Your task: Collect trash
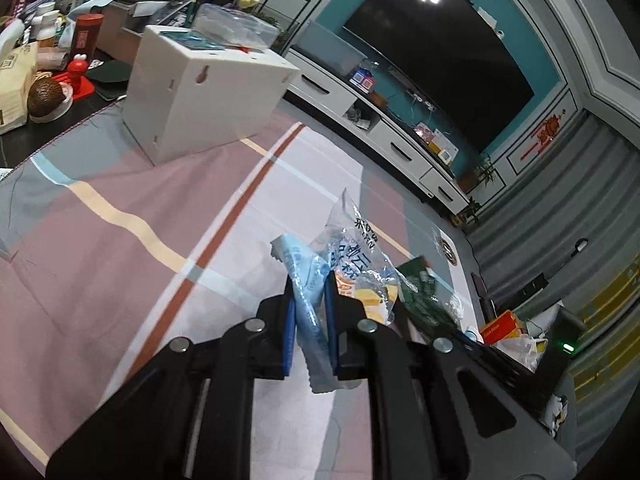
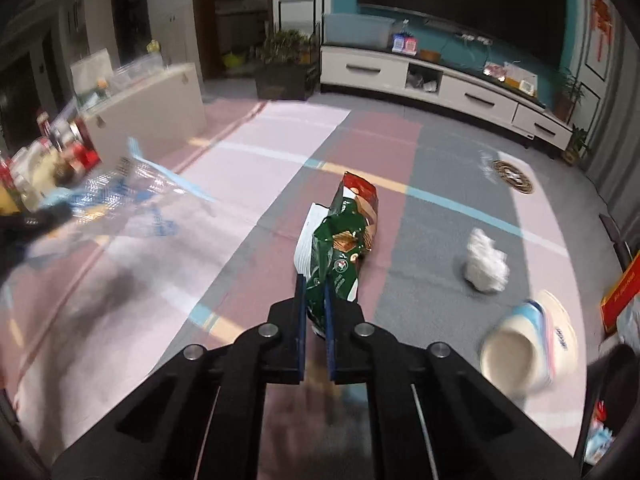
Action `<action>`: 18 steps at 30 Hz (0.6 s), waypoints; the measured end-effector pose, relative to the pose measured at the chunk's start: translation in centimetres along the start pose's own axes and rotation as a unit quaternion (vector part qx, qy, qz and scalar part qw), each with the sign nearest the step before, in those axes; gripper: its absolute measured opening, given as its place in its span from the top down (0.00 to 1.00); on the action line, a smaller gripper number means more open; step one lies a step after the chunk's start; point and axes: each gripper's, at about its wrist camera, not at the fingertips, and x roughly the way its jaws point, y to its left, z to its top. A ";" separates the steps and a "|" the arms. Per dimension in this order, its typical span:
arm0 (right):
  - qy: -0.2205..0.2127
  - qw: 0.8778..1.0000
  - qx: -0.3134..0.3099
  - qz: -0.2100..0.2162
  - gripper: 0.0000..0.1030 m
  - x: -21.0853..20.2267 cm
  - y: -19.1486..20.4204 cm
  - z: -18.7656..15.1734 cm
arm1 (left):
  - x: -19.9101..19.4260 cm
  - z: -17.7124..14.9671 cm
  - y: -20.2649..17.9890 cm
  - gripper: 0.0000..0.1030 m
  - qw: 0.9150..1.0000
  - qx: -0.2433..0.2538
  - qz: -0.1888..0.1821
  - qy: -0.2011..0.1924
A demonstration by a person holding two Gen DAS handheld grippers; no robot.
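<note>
My left gripper (image 1: 310, 292) is shut on a pale blue wrapper (image 1: 306, 308) that stands up between its blue pads. A clear printed wrapper (image 1: 356, 248) with a yellow patch bunches against the same grip on the right; whether the pads pinch it too I cannot tell. My right gripper (image 2: 316, 296) is shut on the lower end of a crumpled green snack bag (image 2: 340, 248), whose red top rests on the checked cloth (image 2: 192, 248). That green bag (image 1: 420, 288) shows just right of the left gripper. The left gripper's wrappers (image 2: 132, 196) appear blurred at the far left.
A crumpled white paper (image 2: 486, 264) and a paper cup (image 2: 528, 344) on its side lie on the cloth to the right. A white box (image 1: 200, 100) stands at the far left among clutter. A red carton (image 2: 620, 296) and a bag-lined bin (image 1: 520, 344) sit off the right edge.
</note>
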 end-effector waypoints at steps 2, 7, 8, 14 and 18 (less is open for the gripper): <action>-0.024 1.000 0.006 0.001 0.92 -3.1 -0.5 -1.0 | 0.0 -0.5 -0.8 0.87 1.000 0.010 -0.008 0.004; -0.074 0.996 0.039 0.005 0.92 -9.7 -2.6 -3.9 | -0.1 -2.2 -3.8 0.87 0.998 0.054 -0.019 0.010; -0.086 0.995 0.050 0.009 0.92 -10.9 -3.2 -4.6 | -0.1 -2.6 -4.4 0.87 0.998 0.063 -0.021 0.012; -0.114 0.989 0.087 0.039 0.92 -13.4 -5.2 -7.7 | -0.1 -5.3 -7.9 0.87 0.992 0.121 -0.031 0.031; -0.125 0.989 0.065 0.040 0.92 -14.4 -5.3 -8.1 | -0.1 -6.7 -9.9 0.87 0.988 0.148 -0.036 0.036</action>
